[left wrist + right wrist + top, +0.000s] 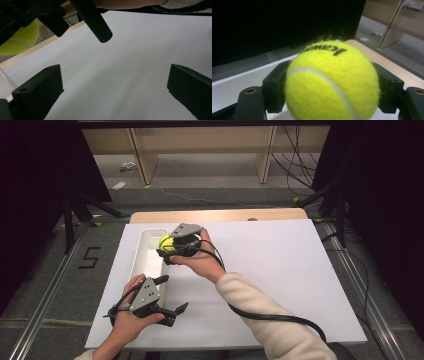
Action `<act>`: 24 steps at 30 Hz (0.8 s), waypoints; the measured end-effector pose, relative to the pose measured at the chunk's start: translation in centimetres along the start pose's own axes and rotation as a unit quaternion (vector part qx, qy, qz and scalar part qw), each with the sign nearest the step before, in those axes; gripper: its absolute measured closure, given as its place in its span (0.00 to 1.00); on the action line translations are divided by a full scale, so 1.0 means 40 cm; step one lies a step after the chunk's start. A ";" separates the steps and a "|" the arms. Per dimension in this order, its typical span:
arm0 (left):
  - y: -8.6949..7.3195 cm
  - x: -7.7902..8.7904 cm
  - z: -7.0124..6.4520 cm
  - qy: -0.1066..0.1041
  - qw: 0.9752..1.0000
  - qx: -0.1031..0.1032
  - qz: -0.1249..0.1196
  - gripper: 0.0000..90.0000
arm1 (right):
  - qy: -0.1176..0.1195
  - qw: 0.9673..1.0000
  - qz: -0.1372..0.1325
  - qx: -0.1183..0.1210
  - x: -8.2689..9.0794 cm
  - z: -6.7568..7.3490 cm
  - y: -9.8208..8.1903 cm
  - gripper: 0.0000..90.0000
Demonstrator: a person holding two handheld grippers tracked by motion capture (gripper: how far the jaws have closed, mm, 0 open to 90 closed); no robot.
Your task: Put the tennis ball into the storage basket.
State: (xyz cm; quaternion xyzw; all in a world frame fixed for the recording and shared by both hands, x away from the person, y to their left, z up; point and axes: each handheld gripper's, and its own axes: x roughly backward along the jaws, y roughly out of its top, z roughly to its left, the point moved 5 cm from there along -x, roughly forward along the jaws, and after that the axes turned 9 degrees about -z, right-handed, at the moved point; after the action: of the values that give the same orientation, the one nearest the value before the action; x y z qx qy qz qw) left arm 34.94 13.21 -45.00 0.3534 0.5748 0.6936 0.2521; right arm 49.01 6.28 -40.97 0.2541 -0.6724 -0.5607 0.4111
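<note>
A yellow tennis ball (166,243) (332,82) with black lettering sits between the two black jaws of my right gripper (165,248) (332,86), which is shut on it. The ball hangs over the far end of a long white tray (141,251). My left gripper (172,293) (115,82) is nearer the front, just right of the tray's near end. Its jaws stand open with nothing between them, above the white sheet (130,65). In the left gripper view the ball (22,37) appears at the upper left.
A large white sheet (280,270) covers most of the wooden table (220,215). The right gripper's black cable (270,316) trails across the sheet under the cream sleeve (270,320). Wooden furniture legs and loose cables stand on the floor beyond the table.
</note>
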 end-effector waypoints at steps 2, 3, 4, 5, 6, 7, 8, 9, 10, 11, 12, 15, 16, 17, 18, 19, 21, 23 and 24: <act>0.000 0.000 0.000 0.000 1.000 0.000 0.000 0.00 | 0.000 1.000 0.000 -0.001 -0.001 0.000 0.001 0.29; 0.000 0.000 0.000 0.000 1.000 -0.001 0.000 0.00 | 0.001 1.000 0.000 0.001 -0.002 0.000 0.001 0.29; -0.001 0.000 0.000 0.000 1.000 0.000 0.001 0.00 | 0.001 1.000 0.001 0.001 -0.002 0.000 0.001 0.29; 0.000 0.000 0.000 0.000 1.000 0.000 0.001 0.00 | 0.001 1.000 0.001 0.000 -0.003 0.000 0.002 0.29; 0.000 0.000 0.000 0.000 1.000 0.000 0.000 0.00 | 0.001 1.000 0.001 0.000 -0.004 0.001 0.002 0.29; 0.000 0.000 0.000 0.000 1.000 0.000 0.000 0.00 | 0.002 1.000 0.001 0.001 -0.005 0.001 0.002 0.29; 0.000 0.000 0.000 -0.001 1.000 0.000 0.000 0.00 | 0.002 1.000 0.001 0.001 -0.005 0.001 0.002 0.29; -0.001 0.000 0.000 0.000 1.000 0.000 0.000 0.00 | 0.003 1.000 0.001 0.000 -0.006 0.002 0.002 0.29; -0.001 0.000 0.000 -0.001 1.000 0.000 0.001 0.00 | 0.002 1.000 0.001 0.000 -0.007 0.002 0.002 0.29; -0.001 0.000 0.000 -0.001 1.000 0.000 0.001 0.00 | 0.002 1.000 0.001 0.000 -0.007 0.003 0.003 0.29; -0.001 0.000 0.000 -0.001 1.000 0.000 0.001 0.00 | 0.002 1.000 0.002 0.000 -0.008 0.003 0.003 0.29; -0.001 -0.001 0.001 -0.001 1.000 -0.002 0.002 0.00 | 0.003 1.000 0.002 0.002 -0.009 0.001 0.004 0.29; -0.001 -0.001 0.000 -0.001 1.000 -0.002 0.002 0.00 | 0.003 1.000 0.003 0.000 -0.010 0.002 0.005 0.29; -0.001 0.000 0.001 -0.001 1.000 -0.002 0.002 0.00 | 0.003 1.000 0.003 0.002 -0.011 0.001 0.005 0.29; -0.001 0.000 0.001 -0.001 1.000 -0.002 0.002 0.00 | 0.002 1.000 0.003 0.002 -0.012 0.001 0.005 0.29; -0.001 0.000 0.001 -0.001 1.000 -0.002 0.002 0.00 | 0.003 1.000 0.003 0.001 -0.013 0.002 0.005 0.29; -0.001 0.000 0.001 -0.001 1.000 -0.002 0.002 0.00 | 0.004 1.000 0.004 0.002 -0.016 0.003 0.007 0.29; -0.002 0.000 0.001 -0.002 1.000 -0.002 0.002 0.00 | 0.005 1.000 0.004 0.003 -0.018 0.004 0.008 0.29; -0.002 0.000 0.001 -0.002 1.000 -0.002 0.003 0.00 | 0.005 1.000 0.004 0.002 -0.019 0.005 0.009 0.29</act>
State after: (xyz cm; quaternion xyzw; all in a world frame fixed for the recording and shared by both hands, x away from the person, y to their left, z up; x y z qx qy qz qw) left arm 34.97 13.26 -45.06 0.3556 0.5720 0.6948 0.2521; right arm 49.30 7.09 -40.84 0.2551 -0.6726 -0.5561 0.4162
